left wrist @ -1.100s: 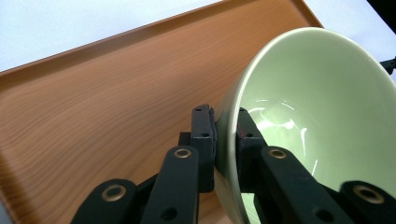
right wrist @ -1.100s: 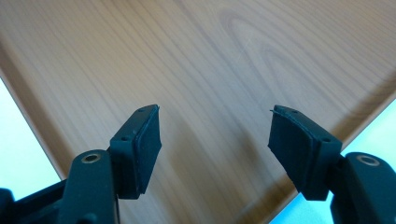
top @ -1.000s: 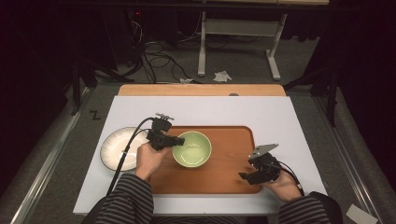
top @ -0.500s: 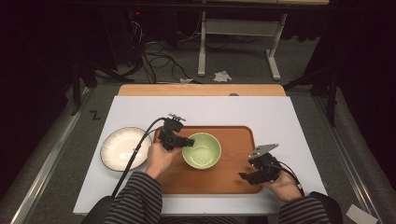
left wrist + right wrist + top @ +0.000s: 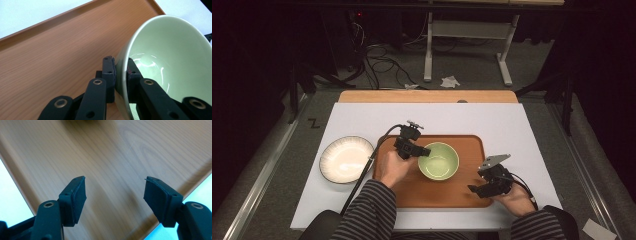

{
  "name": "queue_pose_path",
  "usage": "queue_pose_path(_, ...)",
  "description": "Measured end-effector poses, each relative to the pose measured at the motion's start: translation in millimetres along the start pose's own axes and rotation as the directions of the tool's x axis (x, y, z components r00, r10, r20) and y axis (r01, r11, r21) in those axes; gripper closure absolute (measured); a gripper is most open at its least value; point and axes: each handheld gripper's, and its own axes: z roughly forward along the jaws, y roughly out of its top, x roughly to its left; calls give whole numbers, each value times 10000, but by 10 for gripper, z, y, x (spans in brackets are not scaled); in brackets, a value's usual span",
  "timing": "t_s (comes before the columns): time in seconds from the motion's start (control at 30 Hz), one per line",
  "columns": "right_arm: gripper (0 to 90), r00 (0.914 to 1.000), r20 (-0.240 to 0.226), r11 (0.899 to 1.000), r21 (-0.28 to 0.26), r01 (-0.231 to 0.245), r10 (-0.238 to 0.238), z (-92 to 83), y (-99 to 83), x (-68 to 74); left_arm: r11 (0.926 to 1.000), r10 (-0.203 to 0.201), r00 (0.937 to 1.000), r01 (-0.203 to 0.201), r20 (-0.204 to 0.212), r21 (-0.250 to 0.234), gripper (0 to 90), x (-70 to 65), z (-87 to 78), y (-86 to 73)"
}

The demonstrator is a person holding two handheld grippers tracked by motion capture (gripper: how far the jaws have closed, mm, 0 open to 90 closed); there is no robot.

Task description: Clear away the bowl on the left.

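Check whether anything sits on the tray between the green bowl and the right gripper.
Nothing visible does. The left gripper is shut on the green bowl at its rim, and bare wooden tray lies between the bowl and the open right gripper. The white plate sits off to the other side.

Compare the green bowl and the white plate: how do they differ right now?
The pale green ceramic bowl is deep, sits over the wooden tray and is clamped at its rim by the left gripper. The white ribbed plate is shallow, on the white tabletop, untouched. Both are round and empty.
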Motion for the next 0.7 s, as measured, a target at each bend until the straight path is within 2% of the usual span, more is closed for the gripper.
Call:
queue_pose_path(0.3,356,10000,-5,10000,-9,33,-33,-1,-2,-2,9995,-249,9989,256,-409,185,823,109,106,11)
queue_pose_path(0.7,356,10000,-20,10000,12,5,-5,2,-1,2,9987,-451,9978,461,-484,197,818,165,154,6)
